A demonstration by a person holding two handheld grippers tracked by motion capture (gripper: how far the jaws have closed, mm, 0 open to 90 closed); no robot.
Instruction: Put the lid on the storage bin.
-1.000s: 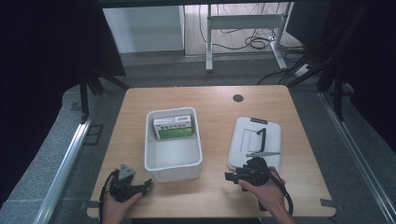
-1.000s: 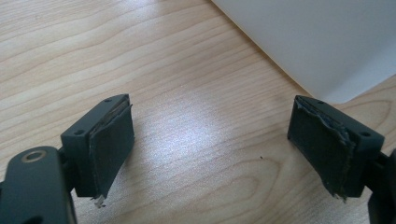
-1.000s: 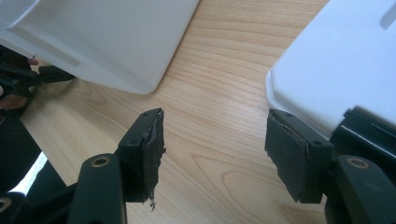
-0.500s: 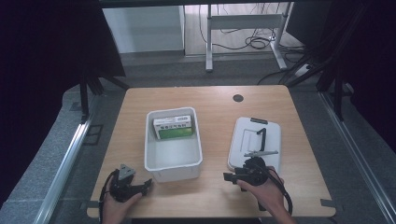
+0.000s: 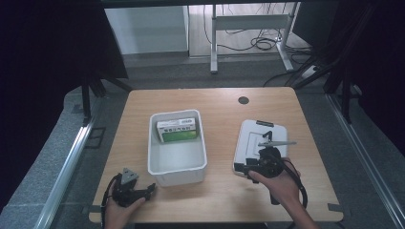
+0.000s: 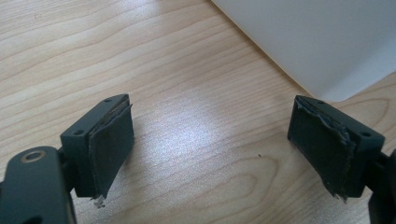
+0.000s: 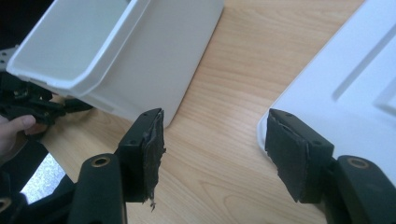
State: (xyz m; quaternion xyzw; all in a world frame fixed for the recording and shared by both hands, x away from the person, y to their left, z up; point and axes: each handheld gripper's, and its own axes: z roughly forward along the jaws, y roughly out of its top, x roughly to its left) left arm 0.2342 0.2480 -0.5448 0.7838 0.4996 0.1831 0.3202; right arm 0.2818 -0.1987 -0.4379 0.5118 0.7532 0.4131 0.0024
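Observation:
A white bin [image 5: 176, 164] stands in the middle of the wooden table, with a green and white box [image 5: 177, 130] lying at its far end. To its right a white lid [image 5: 260, 136] lies flat. My left gripper [image 5: 151, 189] rests near the table's front edge, just left of the bin's near corner, open and empty. In the left gripper view, the left gripper [image 6: 210, 149] spans bare wood below the bin's corner [image 6: 327, 42]. My right gripper [image 5: 239, 169] is open at the lid's near left corner. In the right gripper view, the right gripper [image 7: 215, 149] sits between the bin [image 7: 140, 60] and the lid [image 7: 345, 93].
The table [image 5: 215, 102] has a black round grommet [image 5: 243, 100] at the back. Grey floor and metal rails flank it, and a desk frame with cables stands behind. Bare wood lies between bin and lid. The other hand and its gripper [image 7: 28, 109] appear past the bin.
The right gripper has shifted slightly at the lid's near left corner. The left gripper, bin and lid have not moved.

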